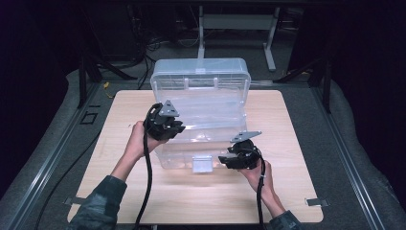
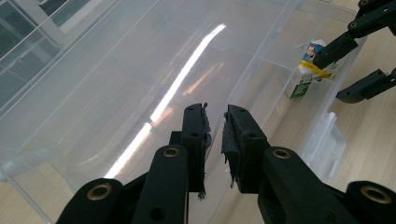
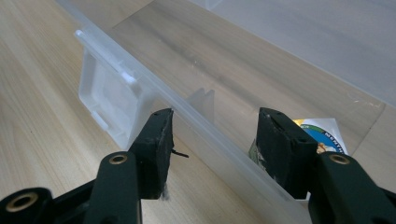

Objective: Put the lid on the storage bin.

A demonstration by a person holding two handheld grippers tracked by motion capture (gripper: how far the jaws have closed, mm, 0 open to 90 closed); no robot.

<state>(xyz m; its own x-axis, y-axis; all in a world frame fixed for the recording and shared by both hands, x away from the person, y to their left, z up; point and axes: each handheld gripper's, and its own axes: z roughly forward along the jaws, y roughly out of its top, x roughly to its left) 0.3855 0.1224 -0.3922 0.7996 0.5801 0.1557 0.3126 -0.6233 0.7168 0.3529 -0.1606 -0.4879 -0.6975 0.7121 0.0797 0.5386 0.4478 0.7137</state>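
One clear plastic storage box stands on one wooden table, and its one lid stands raised at the box's far side. One latch flap hangs at the middle of the box's near wall. Inside the box, by its near wall, is one small carton with a printed label. Two handheld grippers are at the box: the left gripper at its left part and the right gripper at its near right corner, each trailing one black cable. One white metal frame stands on the floor beyond the box.
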